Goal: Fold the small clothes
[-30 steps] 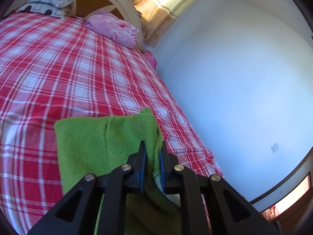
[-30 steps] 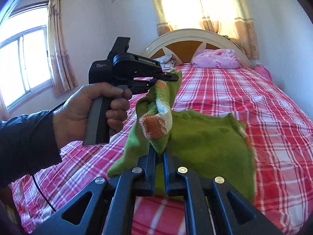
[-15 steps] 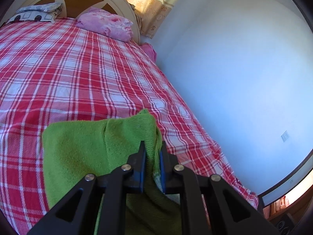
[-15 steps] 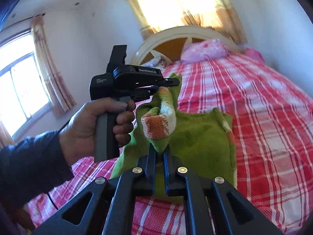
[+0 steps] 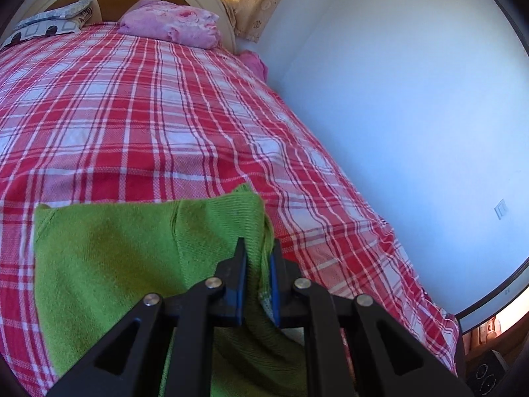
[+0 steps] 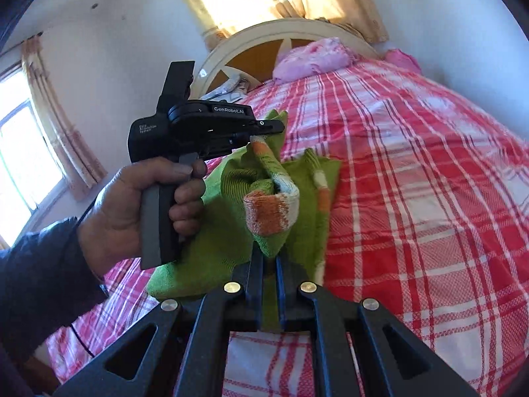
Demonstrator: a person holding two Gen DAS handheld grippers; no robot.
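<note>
A small green knit sweater (image 5: pixel 109 251) with orange and white striped trim lies partly on the red plaid bed. My left gripper (image 5: pixel 258 248) is shut on a fold of the sweater's edge. In the right wrist view the left gripper (image 6: pixel 264 130) is held in a hand above the bed, pinching the striped hem. My right gripper (image 6: pixel 270 258) is shut on another bunch of the sweater (image 6: pixel 271 211), lifted off the bed. The rest of the sweater hangs down between the two grippers.
The bed (image 5: pixel 165 115) has a red plaid cover, a pink pillow (image 5: pixel 172 24) and a cream headboard (image 6: pixel 291 33). A white wall (image 5: pixel 413 99) runs along the bed's right side. A window with curtains (image 6: pixel 43 132) is on the left.
Both grippers have swung over the bed with the sweater. The lifted part has folded further over the flat part, which looks narrower in the right wrist view.
</note>
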